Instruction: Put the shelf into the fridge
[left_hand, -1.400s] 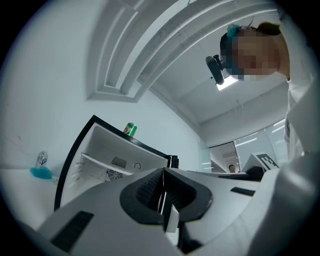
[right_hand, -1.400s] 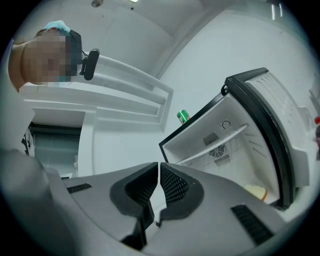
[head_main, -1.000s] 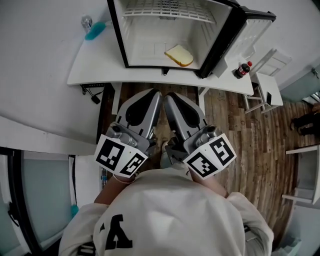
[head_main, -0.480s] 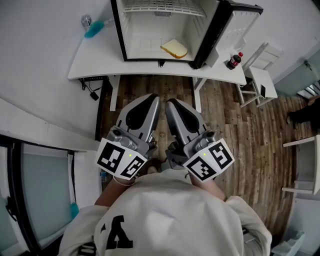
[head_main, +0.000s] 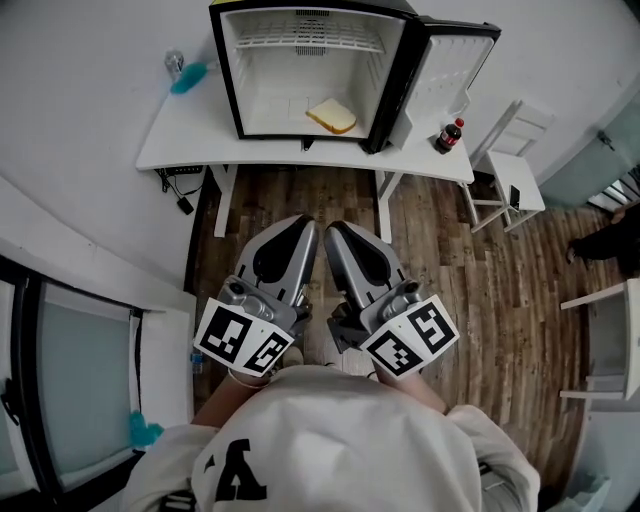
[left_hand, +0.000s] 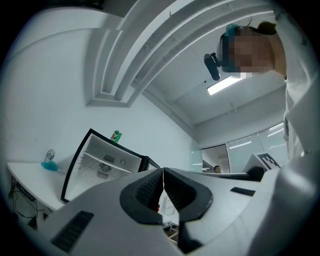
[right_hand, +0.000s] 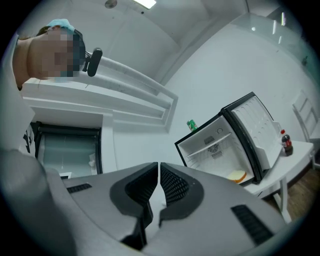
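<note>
— Any change over the last moment?

— Backed away from the white table (head_main: 180, 140), both hands together. Pushes the mini fridge (head_main: 250, 90) farther up the head view and bares more wooden floor (head_main: 290, 195) in front.

— And the grippers?

— Left gripper (head_main: 305, 224) pressed fully shut on nothing, pads meeting in its own view. Same for the right gripper (head_main: 336, 228). Held side by side close to the chest, well apart from the fridge.

— Whereabouts of the shelf?

— Seated across the upper part of the fridge interior: a white wire shelf (head_main: 315, 42). Level as far as can be told, though too small here to check the side rails. Below it, toward the right of the fridge floor, only a slice of bread (head_main: 331, 117).

— Meaning for the task?

— Probably finished: shelf in, hands empty and retreating. Door (head_main: 440, 70) left wide open at the right, and closing it not asked for.

— Anything else on the table?

— A cola bottle (head_main: 450, 134) near the right edge, past the door. Something teal (head_main: 188, 76) at the left rear corner.
</note>
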